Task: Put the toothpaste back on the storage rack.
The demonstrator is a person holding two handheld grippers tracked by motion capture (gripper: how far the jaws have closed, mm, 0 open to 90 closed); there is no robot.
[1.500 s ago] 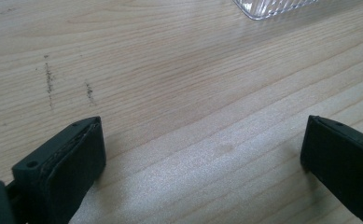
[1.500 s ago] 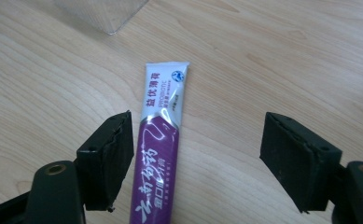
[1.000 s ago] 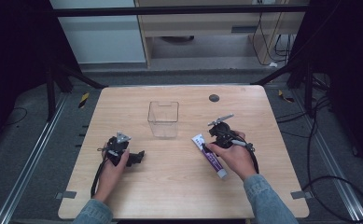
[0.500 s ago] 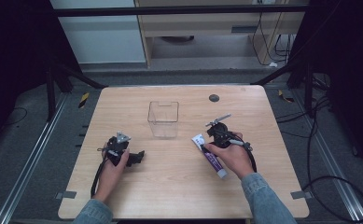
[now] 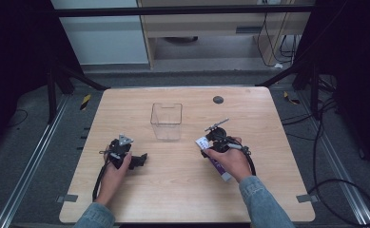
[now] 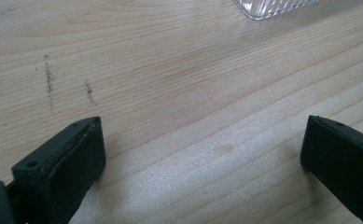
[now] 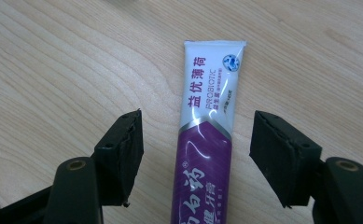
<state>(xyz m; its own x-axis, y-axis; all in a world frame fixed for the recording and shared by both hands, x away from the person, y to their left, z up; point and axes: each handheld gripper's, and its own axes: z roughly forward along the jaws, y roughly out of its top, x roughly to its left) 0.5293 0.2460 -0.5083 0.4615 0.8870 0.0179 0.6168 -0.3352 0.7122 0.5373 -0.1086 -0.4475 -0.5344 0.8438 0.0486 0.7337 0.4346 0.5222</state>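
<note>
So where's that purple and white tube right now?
The tube lies flat on the table, right of the clear box in the high view. It sits between the open jaws of the right gripper, which don't touch it.

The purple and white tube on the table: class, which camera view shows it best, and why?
The right gripper view: the tube lies close up between the right gripper's open jaws, its print clear. In the high view the tube is small and partly covered by the right hand.
</note>
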